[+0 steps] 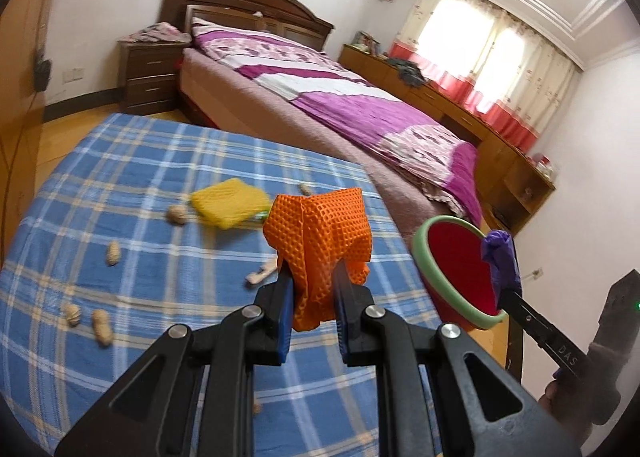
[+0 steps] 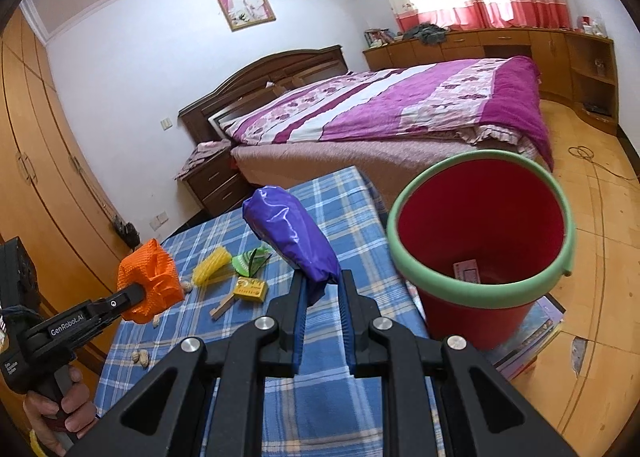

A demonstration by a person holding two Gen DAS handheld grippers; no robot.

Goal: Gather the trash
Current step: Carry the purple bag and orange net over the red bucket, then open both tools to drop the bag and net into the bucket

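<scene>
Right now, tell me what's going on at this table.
A person is clearing trash from the blue plaid tablecloth with a handheld claw in each hand. The left claw is shut on a piece of orange foam netting; the right claw is shut on a crumpled purple wrapper. Both are held up near the red bucket beside the table. Peanuts, yellow foam netting and other scraps lie uncollected.

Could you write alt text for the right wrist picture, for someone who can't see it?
A handheld right gripper clamps a purple plastic wrapper beside a red bucket with a green rim. To its left, the left gripper holds orange foam netting above a blue plaid tablecloth strewn with peanuts and scraps, in a bedroom.
</scene>
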